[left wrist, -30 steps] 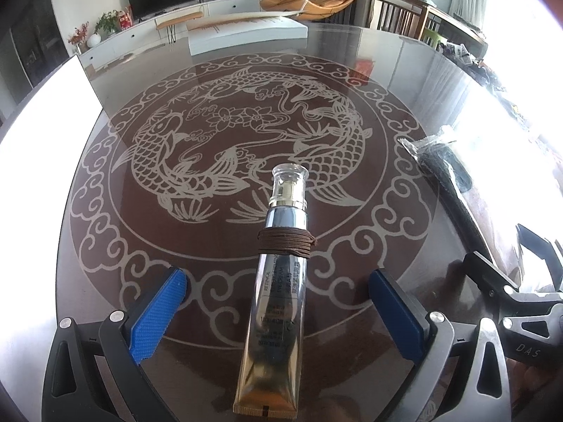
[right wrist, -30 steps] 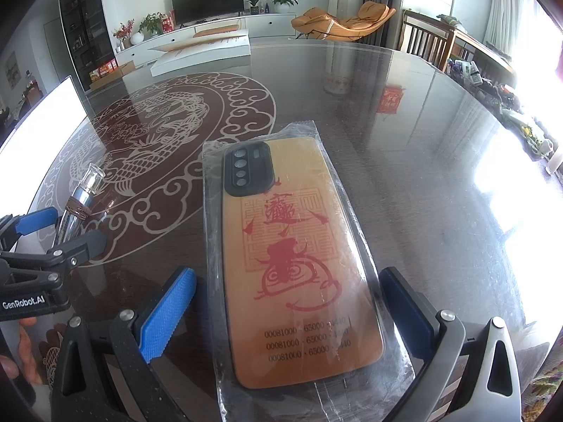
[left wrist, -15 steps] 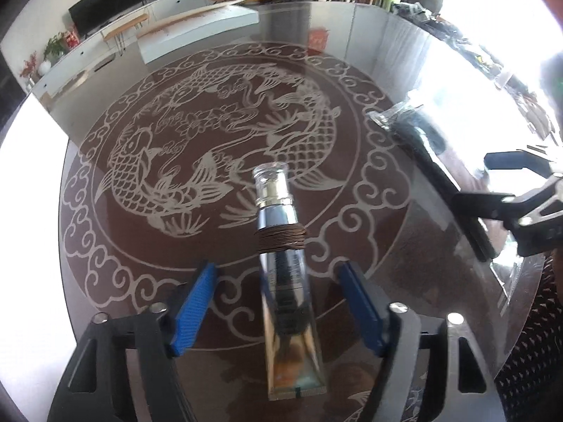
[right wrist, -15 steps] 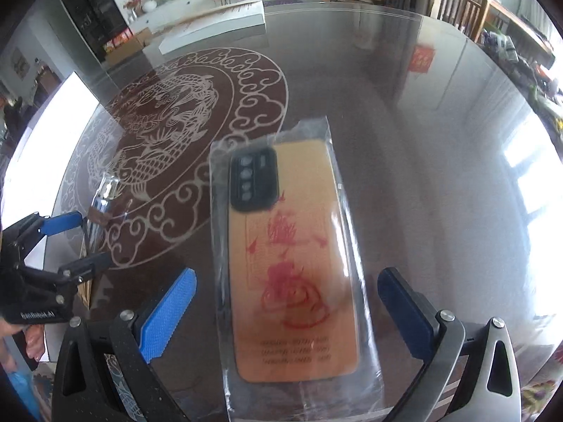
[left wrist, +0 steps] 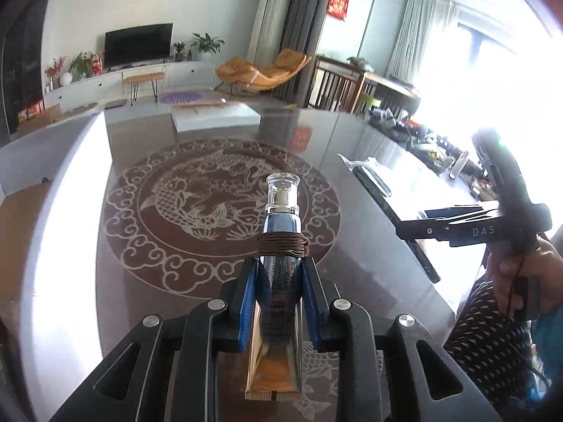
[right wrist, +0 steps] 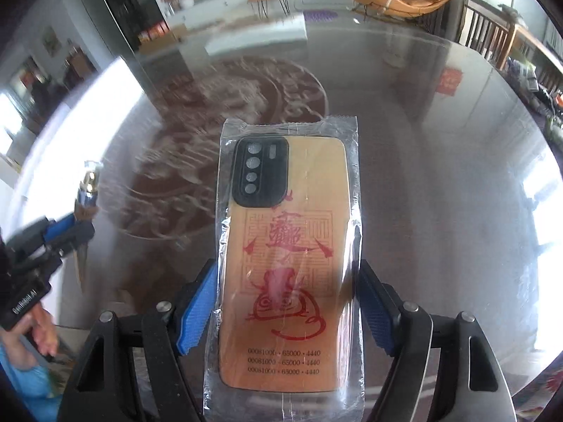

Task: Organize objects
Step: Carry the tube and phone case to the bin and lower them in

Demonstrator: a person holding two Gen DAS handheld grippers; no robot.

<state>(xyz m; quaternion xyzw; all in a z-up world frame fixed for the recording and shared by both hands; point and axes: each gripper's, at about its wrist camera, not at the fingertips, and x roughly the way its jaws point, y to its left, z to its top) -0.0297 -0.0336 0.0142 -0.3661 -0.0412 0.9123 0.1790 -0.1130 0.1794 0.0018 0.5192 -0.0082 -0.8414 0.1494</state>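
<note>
Left wrist view: my left gripper (left wrist: 278,302) is closing, and its blue pads (left wrist: 248,304) already press both flanks of the cosmetic tube (left wrist: 279,281). The tube sits centre-lower frame and points up-frame. Its clear cap (left wrist: 282,190) is at the far end, a brown cord (left wrist: 282,245) is wound round the neck just past the pads, and the crimped tail is at the bottom edge. The tube looks lifted off the glass table (left wrist: 352,183). The koi medallion (left wrist: 211,211) on the table fills the centre-left behind it. My right gripper shows side-on at the right edge of this view, with the person's hand (left wrist: 524,281) on its handle.

Right wrist view: my right gripper (right wrist: 285,302) is closing too, at a medium gap. The phone case in a plastic sleeve (right wrist: 286,263) lies between the fingers, centre frame, camera cutout toward the top. The blue pads (right wrist: 195,311) meet the sleeve edges on both sides. I can't tell whether they squeeze the case itself or only the wrap. The table behind is motion-blurred. My left gripper (right wrist: 68,228) appears at the left edge with the tube in it, and the tube's cap points up.
</note>
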